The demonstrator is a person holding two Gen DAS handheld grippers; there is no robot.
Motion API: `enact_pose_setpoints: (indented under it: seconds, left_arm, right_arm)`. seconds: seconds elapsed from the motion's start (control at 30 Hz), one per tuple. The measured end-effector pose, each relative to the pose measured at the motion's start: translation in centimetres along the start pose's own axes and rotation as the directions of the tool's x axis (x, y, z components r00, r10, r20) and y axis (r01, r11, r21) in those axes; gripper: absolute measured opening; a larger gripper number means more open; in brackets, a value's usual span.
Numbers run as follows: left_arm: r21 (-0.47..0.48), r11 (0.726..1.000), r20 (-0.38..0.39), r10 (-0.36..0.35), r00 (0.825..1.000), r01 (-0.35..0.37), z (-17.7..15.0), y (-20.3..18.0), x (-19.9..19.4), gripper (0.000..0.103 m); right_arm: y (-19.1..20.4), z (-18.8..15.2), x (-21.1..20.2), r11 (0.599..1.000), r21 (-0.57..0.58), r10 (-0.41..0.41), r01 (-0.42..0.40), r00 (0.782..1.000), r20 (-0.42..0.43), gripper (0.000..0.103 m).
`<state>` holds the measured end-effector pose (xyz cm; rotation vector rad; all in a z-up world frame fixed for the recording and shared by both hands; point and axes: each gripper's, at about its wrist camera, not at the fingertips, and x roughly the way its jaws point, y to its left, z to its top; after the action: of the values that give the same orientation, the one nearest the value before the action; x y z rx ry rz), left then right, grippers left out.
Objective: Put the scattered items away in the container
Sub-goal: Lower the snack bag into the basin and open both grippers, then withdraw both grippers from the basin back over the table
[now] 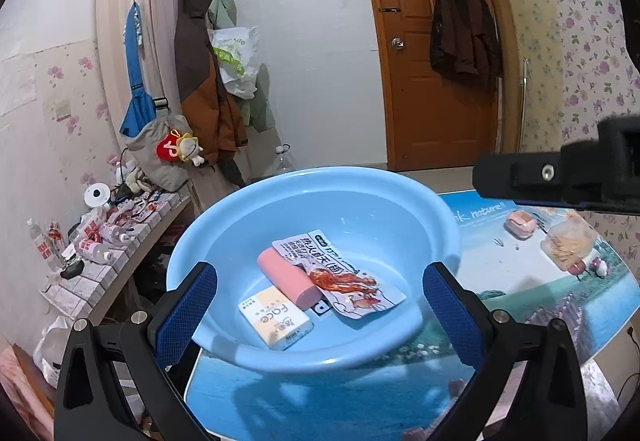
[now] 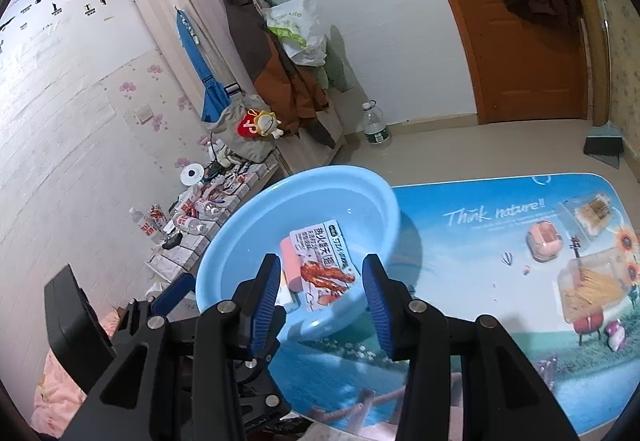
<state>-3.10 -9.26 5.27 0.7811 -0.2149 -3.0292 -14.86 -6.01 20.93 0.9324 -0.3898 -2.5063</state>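
Observation:
A light blue basin (image 1: 224, 225) sits on the left end of the printed table and also shows in the right wrist view (image 2: 376, 201). Inside lie a pink cylinder (image 1: 286, 277), a snack packet with red print (image 1: 348, 281) and a white "Face" box (image 1: 276, 323). On the table's right side lie a small pink case (image 2: 544, 239) and two clear food packs, one near (image 2: 592, 289) and one far (image 2: 596, 211). My left gripper (image 1: 320, 309) is open and empty at the basin's near rim. My right gripper (image 2: 320, 293) is open and empty above the basin's near edge.
The table (image 2: 460, 281) has a blue landscape print. A low shelf with bottles and boxes (image 2: 192, 225) stands to the left. A wardrobe with hanging coats (image 2: 256, 53), a water bottle (image 2: 374, 127) on the floor, a brown door (image 2: 520, 41) and a dustpan (image 2: 604, 145) lie beyond.

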Motion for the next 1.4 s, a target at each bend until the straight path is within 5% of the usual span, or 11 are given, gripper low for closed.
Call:
enact_pose_setpoints:
  seconds: [0.13,0.57,0.73,0.97,1.4]
  left_arm:
    - [0.0,1.0,-0.008,-0.017,1.0,0.017,-0.1,-0.8,-1.0,0.103]
    - [0.03,0.997,-0.015,-0.067,0.998,0.067,-0.3,-4.3,-4.9,0.103]
    - [0.021,0.995,-0.021,-0.1,0.995,0.1,-0.3,-5.7,-5.8,0.103]
    - [0.062,0.987,-0.05,-0.144,0.988,0.147,-0.8,-8.4,-6.0,0.103]
    - [0.072,0.981,-0.077,-0.176,0.981,0.182,-0.8,-10.3,-5.8,0.103]
  right_arm:
    - [-0.1,-0.9,-1.5,0.999,-0.022,-0.038,0.038,0.999,0.027,0.059]
    - [-4.4,-4.7,-10.3,0.98,0.034,-0.2,0.197,0.967,0.155,0.074]
    - [-6.9,-6.2,-14.4,0.955,0.065,-0.297,0.29,0.929,0.221,0.078]
    - [-10.1,-8.8,-18.2,0.876,0.061,-0.476,0.478,0.839,0.264,0.089]
    - [-13.4,-11.9,-15.3,0.887,0.039,-0.46,0.46,0.873,0.161,0.089]
